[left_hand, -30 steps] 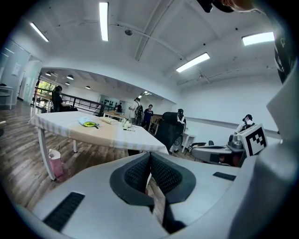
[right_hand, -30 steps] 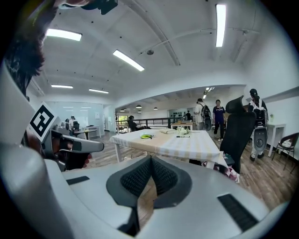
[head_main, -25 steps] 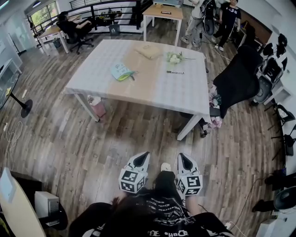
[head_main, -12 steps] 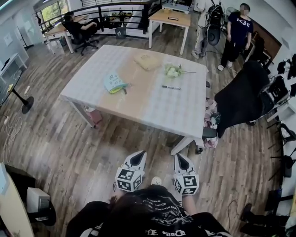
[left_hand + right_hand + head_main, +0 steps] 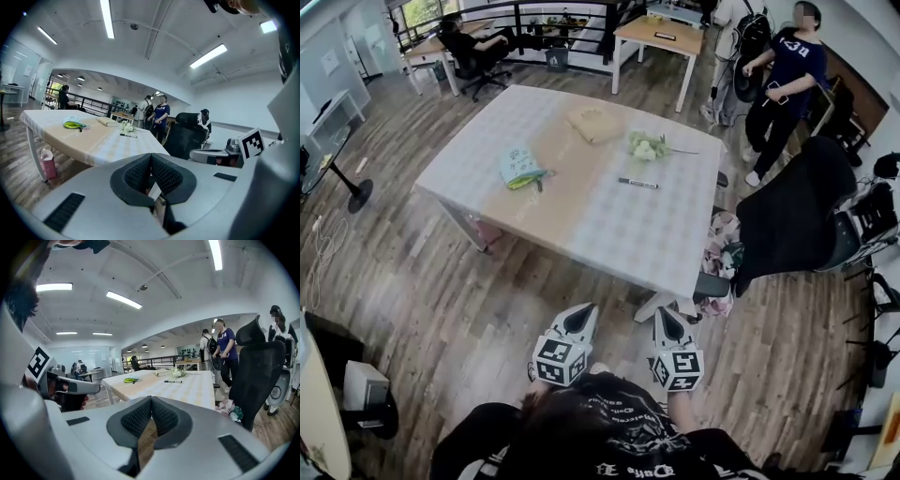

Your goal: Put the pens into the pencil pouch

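Rectangular counter, draped in a pale checked cloth with a plain tan band across its middle, stands on a wood-plank floor. The single pen lies flat on the checked part: a slim dark stick with a lighter middle, its long axis running nearly left to right in the head view and dipping slightly at the right end. Which end is the tip is too small to tell. The pencil pouch, soft, teal and green, rounded, lies well apart from it towards the left edge. A bunch of pale flowers sits just beyond the pen.

Both grippers hang short of the counter, above the floor. The left gripper has its ribbed black pads pressed together and holds nothing; the right gripper is likewise closed and empty
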`<state>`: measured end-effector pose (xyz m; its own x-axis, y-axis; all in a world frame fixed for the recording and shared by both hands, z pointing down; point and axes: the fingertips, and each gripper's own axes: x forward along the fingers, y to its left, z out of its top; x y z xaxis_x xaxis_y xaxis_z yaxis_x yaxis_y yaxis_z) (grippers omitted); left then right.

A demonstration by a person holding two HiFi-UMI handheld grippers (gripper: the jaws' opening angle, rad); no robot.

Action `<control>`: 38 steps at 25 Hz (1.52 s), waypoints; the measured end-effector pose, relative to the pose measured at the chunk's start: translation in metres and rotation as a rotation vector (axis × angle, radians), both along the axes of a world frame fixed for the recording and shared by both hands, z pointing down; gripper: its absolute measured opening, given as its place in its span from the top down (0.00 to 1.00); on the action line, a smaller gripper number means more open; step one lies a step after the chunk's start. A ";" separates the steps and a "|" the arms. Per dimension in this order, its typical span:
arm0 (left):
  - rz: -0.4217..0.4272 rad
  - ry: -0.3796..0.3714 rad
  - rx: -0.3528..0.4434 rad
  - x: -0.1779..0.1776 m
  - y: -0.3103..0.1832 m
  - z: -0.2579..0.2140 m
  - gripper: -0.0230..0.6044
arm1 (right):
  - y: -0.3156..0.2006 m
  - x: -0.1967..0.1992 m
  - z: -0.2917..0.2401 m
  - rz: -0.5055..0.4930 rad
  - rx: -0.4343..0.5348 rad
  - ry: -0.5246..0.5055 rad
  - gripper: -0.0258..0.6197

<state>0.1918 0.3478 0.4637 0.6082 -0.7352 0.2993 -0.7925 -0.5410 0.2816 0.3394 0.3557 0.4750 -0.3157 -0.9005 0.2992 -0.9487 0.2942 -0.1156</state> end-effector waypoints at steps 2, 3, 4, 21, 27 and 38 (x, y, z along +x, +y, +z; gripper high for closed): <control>-0.006 -0.006 -0.009 0.004 -0.007 0.005 0.93 | -0.006 0.004 0.007 -0.004 -0.015 -0.007 0.94; -0.010 -0.007 -0.011 0.005 -0.012 0.006 0.93 | -0.010 0.006 0.010 -0.007 -0.022 -0.009 0.94; -0.014 -0.006 -0.012 0.006 -0.018 0.007 0.93 | -0.015 0.006 0.012 -0.011 -0.028 -0.010 0.94; 0.037 -0.023 -0.006 -0.050 -0.232 0.011 0.93 | -0.191 -0.024 0.026 0.096 -0.084 -0.009 0.94; 0.078 -0.022 0.004 -0.081 -0.324 0.005 0.93 | -0.272 -0.043 0.020 0.161 -0.081 0.010 0.94; 0.155 -0.021 0.002 -0.114 -0.418 0.011 0.93 | -0.364 -0.054 0.016 0.214 -0.082 0.074 0.94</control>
<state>0.0776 -0.0699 0.4746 0.7080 -0.6335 0.3120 -0.7052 -0.6580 0.2643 0.2850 -0.0087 0.4910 -0.0952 -0.9161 0.3896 -0.9952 0.0784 -0.0587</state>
